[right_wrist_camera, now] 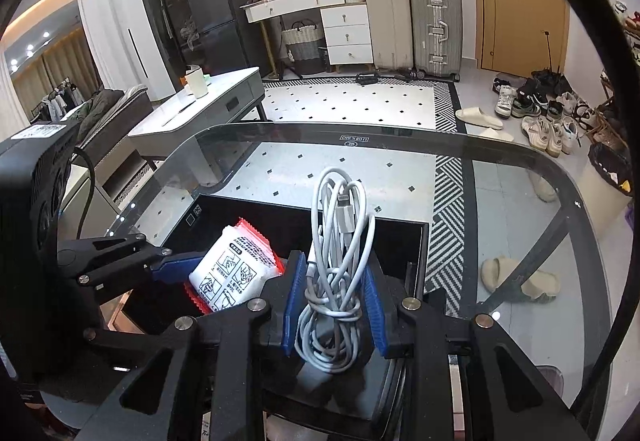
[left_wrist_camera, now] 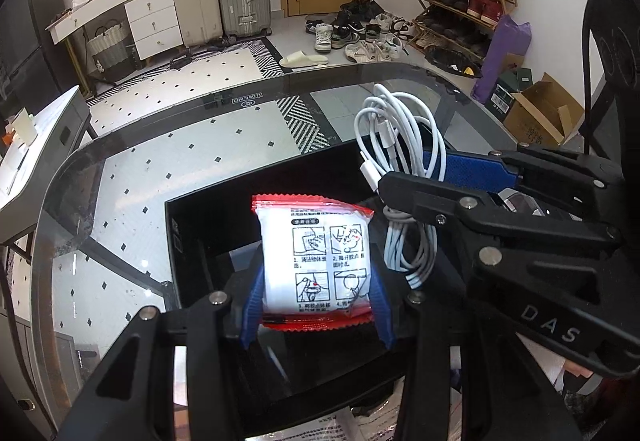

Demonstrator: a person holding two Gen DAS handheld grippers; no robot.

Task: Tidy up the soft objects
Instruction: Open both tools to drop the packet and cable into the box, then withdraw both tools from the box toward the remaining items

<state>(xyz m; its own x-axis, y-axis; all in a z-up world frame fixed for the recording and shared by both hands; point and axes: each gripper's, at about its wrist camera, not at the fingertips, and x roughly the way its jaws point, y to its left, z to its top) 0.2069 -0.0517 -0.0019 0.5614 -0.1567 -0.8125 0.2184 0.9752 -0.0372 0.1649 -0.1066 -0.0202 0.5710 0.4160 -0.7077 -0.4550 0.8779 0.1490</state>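
The lower edge of the packet [left_wrist_camera: 316, 261] is partly covered by the blue pads [left_wrist_camera: 252, 305] of the left gripper [left_wrist_camera: 316, 315]. In the right wrist view, its lower corner is hidden behind the right gripper [right_wrist_camera: 334, 305]. The bottom of the cable [right_wrist_camera: 338, 281] is lost in shadow between the pads. The floor of the box [left_wrist_camera: 208, 225] is masked by the grippers. The packet's print is too small to be read. Papers [left_wrist_camera: 320, 431] are cut off by the frame's bottom edge.

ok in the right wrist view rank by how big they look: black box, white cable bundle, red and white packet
1. black box
2. white cable bundle, closer to the camera, so its size is exaggerated
3. red and white packet, partly hidden
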